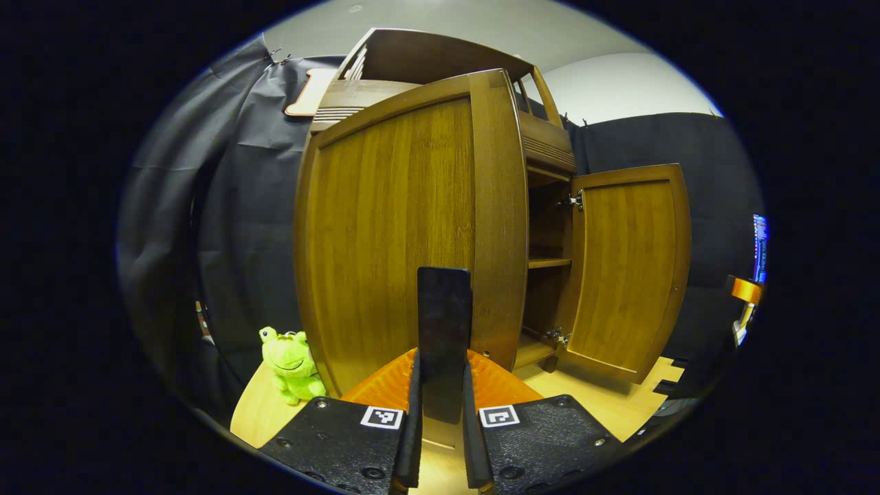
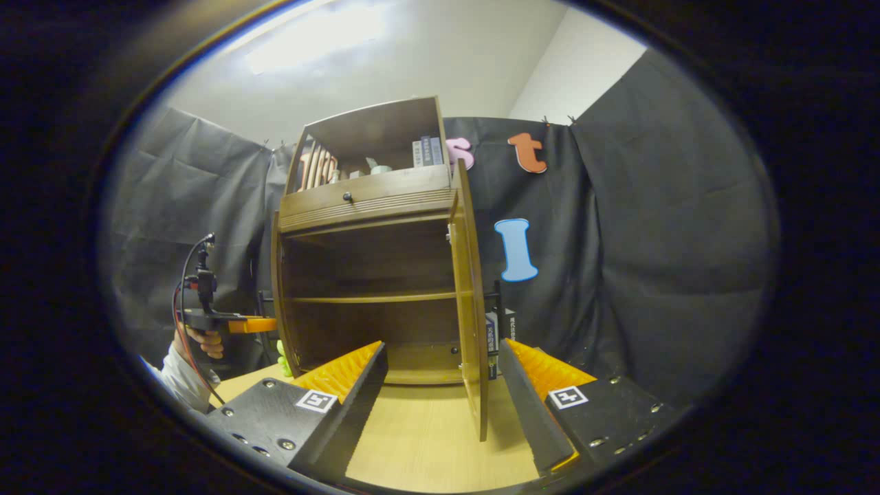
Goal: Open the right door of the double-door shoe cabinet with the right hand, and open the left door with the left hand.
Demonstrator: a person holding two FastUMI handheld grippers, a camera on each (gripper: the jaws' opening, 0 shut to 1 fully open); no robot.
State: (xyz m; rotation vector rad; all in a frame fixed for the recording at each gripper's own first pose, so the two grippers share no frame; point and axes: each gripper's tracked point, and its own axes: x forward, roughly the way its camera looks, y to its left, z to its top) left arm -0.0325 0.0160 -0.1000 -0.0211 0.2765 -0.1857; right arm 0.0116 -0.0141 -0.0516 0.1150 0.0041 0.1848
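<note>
Shoe cabinet of brown wood with vertical grain (image 2: 371,199); both of its doors same brown, hinges silver metal (image 1: 574,201). Plush frog toy, bright green (image 1: 292,364). Tabletop pale yellowish wood (image 2: 426,433). Booth cloth wall black (image 2: 653,261).

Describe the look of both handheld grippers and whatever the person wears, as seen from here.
The left gripper and the right gripper each have two black textured plates with small screws, and each plate bears a square black-and-white marker. In the right gripper view the left gripper appears as a black handle topped by a small black mount, with red and black cables trailing down. The hand holding it emerges from a white sleeve.
</note>
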